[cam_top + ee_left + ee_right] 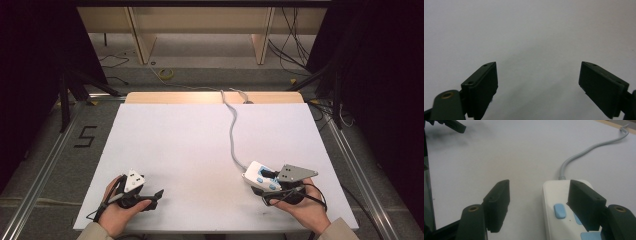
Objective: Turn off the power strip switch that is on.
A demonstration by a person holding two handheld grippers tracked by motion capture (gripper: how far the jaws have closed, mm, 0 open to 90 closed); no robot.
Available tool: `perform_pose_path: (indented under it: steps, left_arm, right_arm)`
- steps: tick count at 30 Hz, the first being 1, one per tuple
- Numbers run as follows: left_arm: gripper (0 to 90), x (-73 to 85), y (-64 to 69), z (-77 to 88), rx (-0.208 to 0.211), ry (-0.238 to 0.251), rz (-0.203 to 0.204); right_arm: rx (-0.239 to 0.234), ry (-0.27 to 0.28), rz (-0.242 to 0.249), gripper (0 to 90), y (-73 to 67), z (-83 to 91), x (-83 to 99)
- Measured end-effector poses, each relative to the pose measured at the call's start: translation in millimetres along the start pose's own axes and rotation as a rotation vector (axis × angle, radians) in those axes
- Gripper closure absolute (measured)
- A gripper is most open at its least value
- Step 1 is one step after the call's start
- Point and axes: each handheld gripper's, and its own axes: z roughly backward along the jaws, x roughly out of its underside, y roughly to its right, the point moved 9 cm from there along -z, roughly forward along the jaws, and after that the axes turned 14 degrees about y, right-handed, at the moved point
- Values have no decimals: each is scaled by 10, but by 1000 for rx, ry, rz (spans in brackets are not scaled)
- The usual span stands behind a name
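At about seven o'clock on the white counter, the left gripper rests low in the person's left hand, its jaws pointing toward three o'clock. In the left gripper view they stand wide apart with nothing but bare counter between them, so this hand looks to be waiting and has no part in the work yet.

Moving right, a grey cable runs from the far edge at twelve o'clock down to a white power strip with pale blue switches, which lies flat at about five o'clock. The right gripper sits just over its near end. In the right gripper view the jaws are spread wide: one hangs over bare counter to the left of the strip, the other above the strip's top face beside a blue switch. Neither pad presses on it.

As a judgement, the strip rests on the counter, ungripped, and the handling is either barely begun or just let go; whatever is to be done to its switches or its position looks to be left.

The only writing is a dark "5" on the floor at nine o'clock. No brand or label on the strip can be read.
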Motion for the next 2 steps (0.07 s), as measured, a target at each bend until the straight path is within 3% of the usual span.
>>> perform_pose_path:
  steps: [2]
  left_arm:
    - [153,10,-30,-30,-9,-3,1]
  right_arm:
    - [4,6,-2,343,8,2,-6]
